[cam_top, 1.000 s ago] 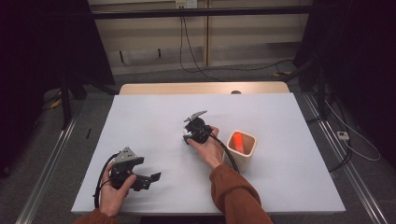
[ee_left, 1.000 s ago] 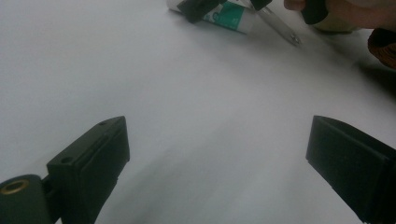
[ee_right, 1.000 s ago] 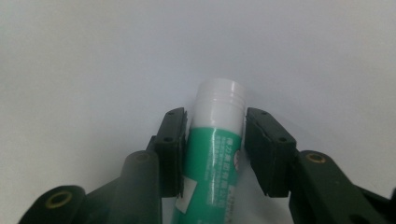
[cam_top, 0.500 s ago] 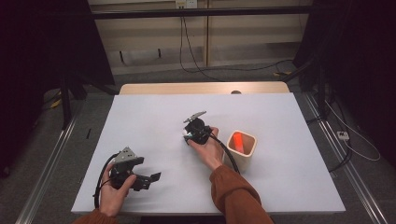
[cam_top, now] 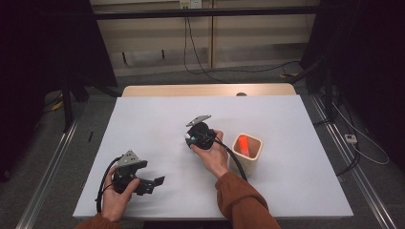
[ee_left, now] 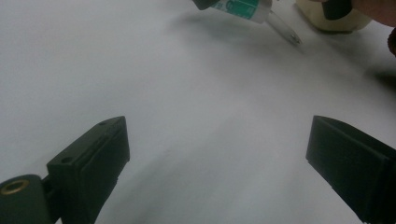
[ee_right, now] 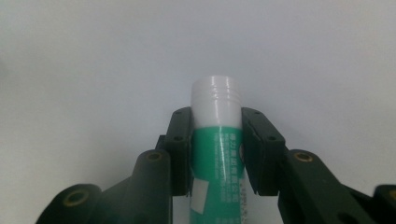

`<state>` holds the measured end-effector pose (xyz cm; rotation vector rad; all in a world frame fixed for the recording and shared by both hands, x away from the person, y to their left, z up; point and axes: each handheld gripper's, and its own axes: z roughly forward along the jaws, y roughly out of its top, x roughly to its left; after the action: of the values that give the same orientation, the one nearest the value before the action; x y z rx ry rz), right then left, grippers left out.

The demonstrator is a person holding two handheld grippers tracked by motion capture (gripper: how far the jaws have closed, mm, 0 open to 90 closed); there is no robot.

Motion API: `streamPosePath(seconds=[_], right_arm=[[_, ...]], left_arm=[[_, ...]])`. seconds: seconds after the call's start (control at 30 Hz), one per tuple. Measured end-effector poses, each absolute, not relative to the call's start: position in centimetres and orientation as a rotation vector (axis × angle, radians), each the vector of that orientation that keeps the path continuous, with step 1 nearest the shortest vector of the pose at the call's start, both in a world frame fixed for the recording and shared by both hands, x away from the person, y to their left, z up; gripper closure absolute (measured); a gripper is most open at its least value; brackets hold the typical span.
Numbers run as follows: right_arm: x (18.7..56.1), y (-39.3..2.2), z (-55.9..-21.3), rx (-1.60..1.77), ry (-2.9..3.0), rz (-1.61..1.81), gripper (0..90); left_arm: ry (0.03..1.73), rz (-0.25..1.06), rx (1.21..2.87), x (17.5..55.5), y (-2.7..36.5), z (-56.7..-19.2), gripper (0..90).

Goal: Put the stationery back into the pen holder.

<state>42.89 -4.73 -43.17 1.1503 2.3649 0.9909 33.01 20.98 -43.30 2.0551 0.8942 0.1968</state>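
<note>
1. Up close, the right gripper view shows the right tongs [ee_right: 217,154] pinching one green-labelled plastic tube with a white ribbed cap [ee_right: 216,140]; both black pads press its sides and the cap pokes out past them. The jaws have just been closing on it.
2. From above, the high view gives that tube only as a small pale-green glint [cam_top: 190,139] at the right tongs [cam_top: 192,139], just left of centre of the frame, so its label and cap are not readable there.
3. At its upper edge, the left gripper view catches the same tube [ee_left: 243,7] from the side, angled down over the white surface [ee_left: 187,116]; whether it touches the surface I cannot tell.
4. Lower left in the high view, the left tongs [cam_top: 160,181] sit in the person's left hand [cam_top: 114,198]; their own view shows them spread wide with nothing but bare surface between.
5. Count: two grippers, one tube, one beige open-topped cup [cam_top: 247,153] with one orange-red item [cam_top: 243,143] inside, just right of the right hand [cam_top: 213,155].
</note>
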Motion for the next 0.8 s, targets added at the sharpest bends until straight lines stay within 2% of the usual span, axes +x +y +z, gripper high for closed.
streamPosePath(seconds=[0.8], right_arm=[[38.7, -7.5, -40.1, 1.112, 2.199, 1.389, 66.4]], left_arm=[[0.896, 0.202, 2.059, 33.1, 20.9, -43.3, 6.1]])
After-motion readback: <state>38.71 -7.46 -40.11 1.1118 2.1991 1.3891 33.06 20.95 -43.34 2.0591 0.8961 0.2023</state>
